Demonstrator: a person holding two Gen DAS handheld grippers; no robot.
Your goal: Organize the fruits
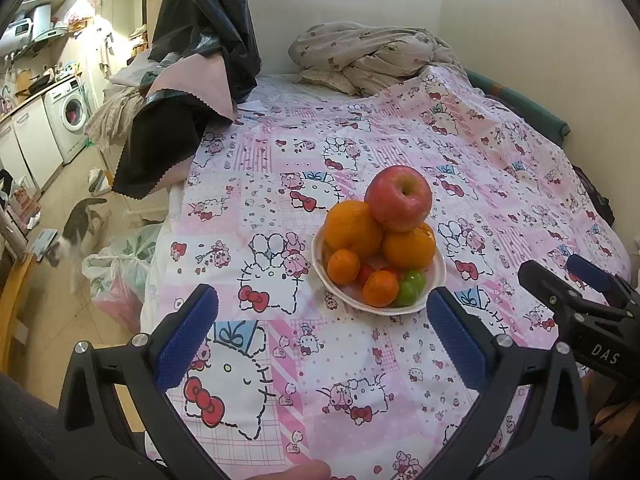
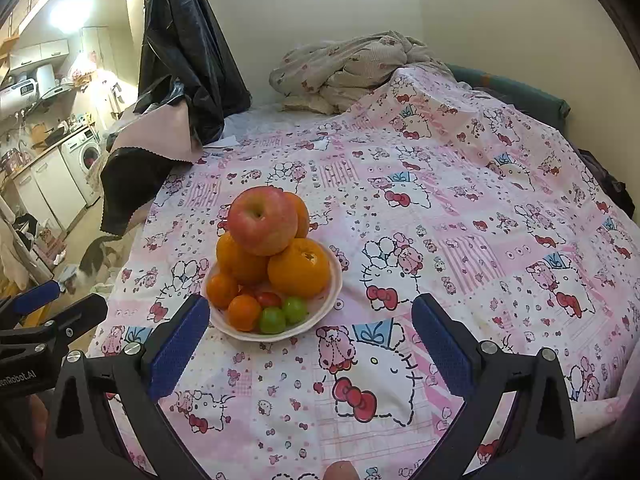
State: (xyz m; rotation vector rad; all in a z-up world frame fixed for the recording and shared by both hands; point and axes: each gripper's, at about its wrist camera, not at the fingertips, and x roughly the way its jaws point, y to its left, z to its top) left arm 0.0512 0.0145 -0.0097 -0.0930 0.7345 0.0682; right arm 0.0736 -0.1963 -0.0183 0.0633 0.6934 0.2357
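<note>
The left gripper hangs with its jaws spread wide and nothing between them, the blue pads apart over the patterned bed sheet. The right gripper is the same: jaws wide open, empty, held low over the sheet. Each shows at the edge of the other's view, side by side.

Just beyond both sets of jaws stands a white bowl on the bed, piled with fruit. A red apple sits on top, resting on large oranges; small mandarins, green grapes or small green fruits and something red, likely a tomato, fill the front of the bowl.

All the fruit already lies gathered in the bowl, which would suit either a finished sorting or a pile waiting to be taken apart; the pictures do not settle it.

By my judgement the apple is firm, smooth and fairly heavy, best taken across its widest girth. It is perched, so a nudge may roll it off onto the soft bed. The oranges are firm with a grippier peel. The small green fruits look soft and slippery and need a light squeeze. The bowl may tip on the yielding mattress.
</note>
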